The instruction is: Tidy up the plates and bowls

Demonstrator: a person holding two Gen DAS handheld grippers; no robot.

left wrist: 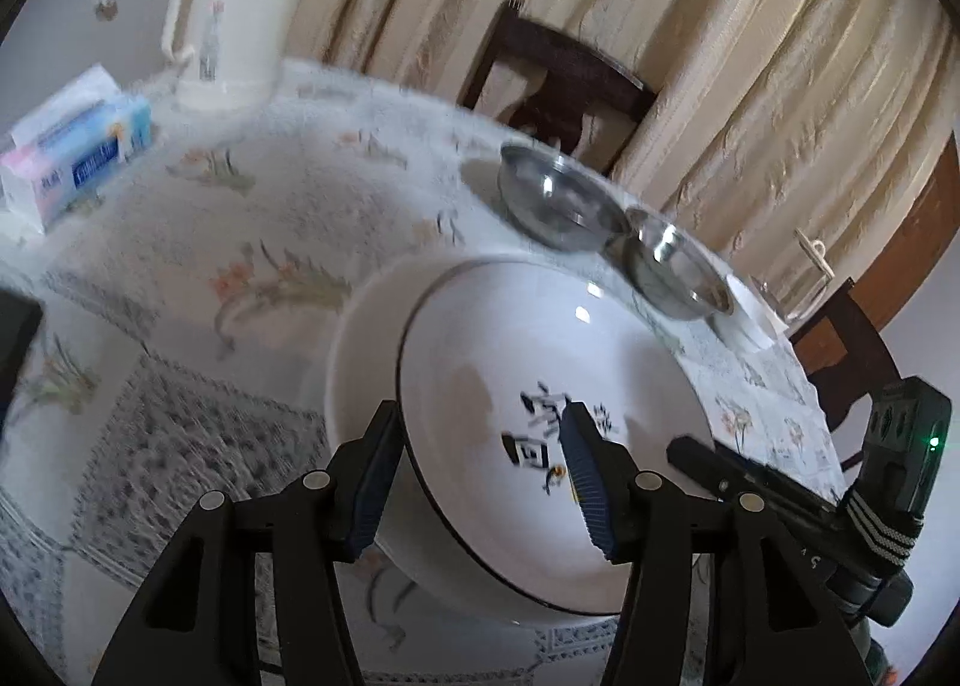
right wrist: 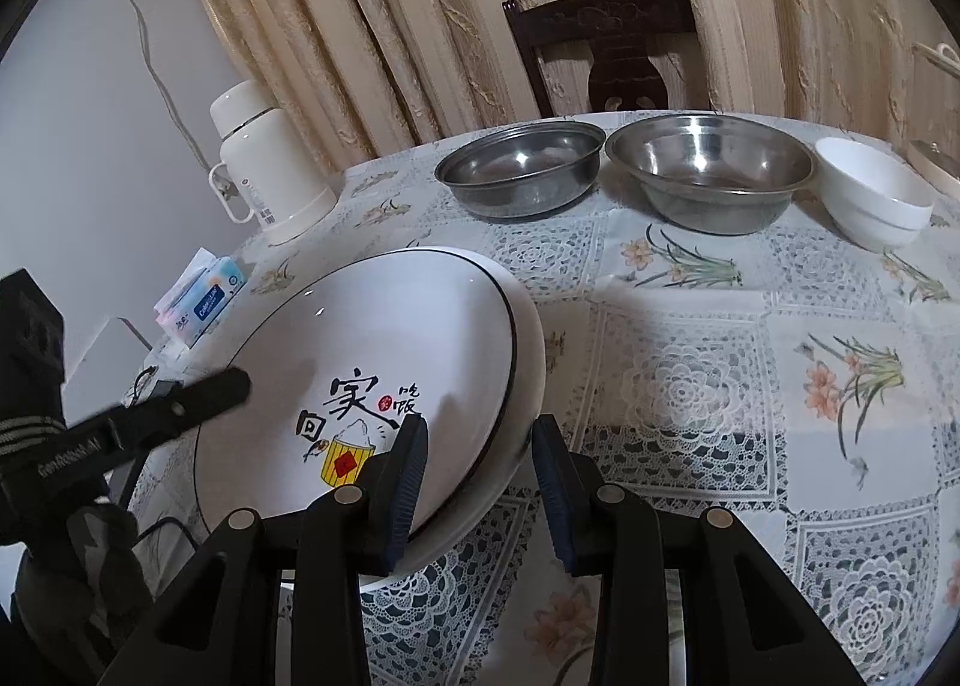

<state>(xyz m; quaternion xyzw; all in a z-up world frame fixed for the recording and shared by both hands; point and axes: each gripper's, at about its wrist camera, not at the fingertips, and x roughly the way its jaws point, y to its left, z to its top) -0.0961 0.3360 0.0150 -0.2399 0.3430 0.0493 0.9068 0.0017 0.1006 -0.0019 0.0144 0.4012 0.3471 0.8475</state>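
Both grippers are on the big white plate [right wrist: 384, 362] at once: the left gripper [left wrist: 480, 482] has its fingers straddling the near rim, one pad inside on the printed characters and one outside, and the right gripper [right wrist: 480, 482] brackets the opposite rim the same way, though whether either set of pads actually presses the rim is hard to tell. The plate sits tilted over the floral tablecloth [right wrist: 690, 386]. Beyond it stand two steel bowls [right wrist: 522, 170] side by side, then a white bowl [right wrist: 870, 194], with a white thermos [right wrist: 264, 164] and a tissue pack [right wrist: 204, 296] off to the left.
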